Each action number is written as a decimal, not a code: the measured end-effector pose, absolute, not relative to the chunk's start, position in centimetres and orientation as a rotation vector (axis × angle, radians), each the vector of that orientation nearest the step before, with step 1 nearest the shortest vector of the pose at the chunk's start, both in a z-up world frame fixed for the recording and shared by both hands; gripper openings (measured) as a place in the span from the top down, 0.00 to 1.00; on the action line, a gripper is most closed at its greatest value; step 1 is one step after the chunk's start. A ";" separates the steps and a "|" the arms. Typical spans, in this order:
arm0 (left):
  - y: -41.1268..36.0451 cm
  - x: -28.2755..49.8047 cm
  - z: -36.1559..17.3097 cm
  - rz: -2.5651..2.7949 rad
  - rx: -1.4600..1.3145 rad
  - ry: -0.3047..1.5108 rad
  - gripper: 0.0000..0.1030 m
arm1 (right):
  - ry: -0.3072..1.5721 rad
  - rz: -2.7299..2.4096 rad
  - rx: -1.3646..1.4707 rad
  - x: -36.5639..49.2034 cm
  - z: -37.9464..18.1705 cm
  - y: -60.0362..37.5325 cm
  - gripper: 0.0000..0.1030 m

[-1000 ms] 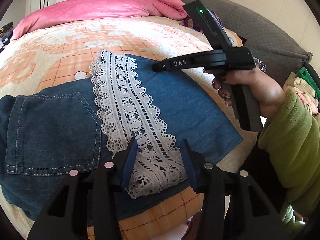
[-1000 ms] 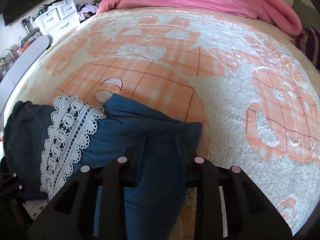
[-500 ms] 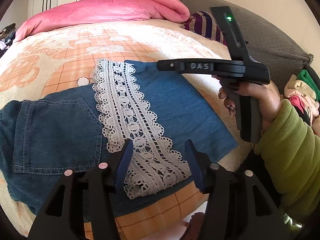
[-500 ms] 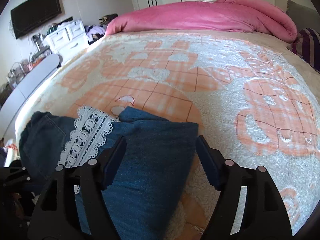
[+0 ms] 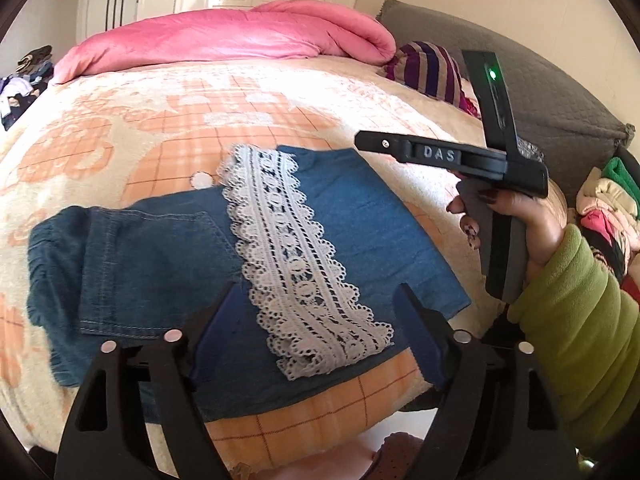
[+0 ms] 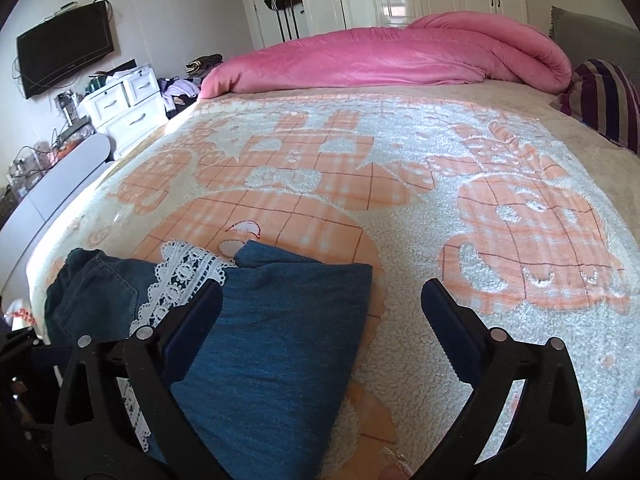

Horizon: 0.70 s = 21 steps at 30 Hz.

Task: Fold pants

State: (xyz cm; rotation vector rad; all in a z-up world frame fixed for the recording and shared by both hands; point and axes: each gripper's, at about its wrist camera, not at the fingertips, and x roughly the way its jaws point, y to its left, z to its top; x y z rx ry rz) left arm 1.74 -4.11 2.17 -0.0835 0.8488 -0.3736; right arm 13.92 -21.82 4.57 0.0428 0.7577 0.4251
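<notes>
The blue denim pants [image 5: 152, 264] lie folded on the bed, with a white lace band [image 5: 296, 256] running across them. They also show in the right wrist view [image 6: 276, 340]. My left gripper [image 5: 316, 320] is open and empty, raised above the near edge of the pants. My right gripper [image 6: 320, 312] is open and empty, raised above the pants' right edge. In the left wrist view the right gripper [image 5: 404, 146] is side-on, held in a hand above the pants' right side.
The bed carries an orange and white patterned blanket [image 6: 360, 184]. A pink duvet [image 6: 400, 60] lies along its far side and a striped pillow [image 5: 428, 72] at the right. A pile of folded clothes [image 5: 608, 200] sits at the far right. White drawers [image 6: 124, 108] stand left.
Both grippers have opened wide, let go of the pants and lifted away. The pants now lie flat on the bed.
</notes>
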 end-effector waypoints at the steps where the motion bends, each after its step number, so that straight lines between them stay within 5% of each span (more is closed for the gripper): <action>1: -3.9 1.8 2.2 -0.366 -0.085 0.846 0.19 | 0.752 0.426 0.039 13.7 4.7 -21.7 0.09; 7: -1.7 0.9 2.8 -0.314 -0.098 0.838 0.10 | 0.707 0.468 0.014 12.4 6.2 -20.4 0.09; 21: 4.1 -1.5 4.2 -0.170 -0.147 0.789 0.08 | 0.698 0.633 -0.117 9.9 9.3 -13.2 0.09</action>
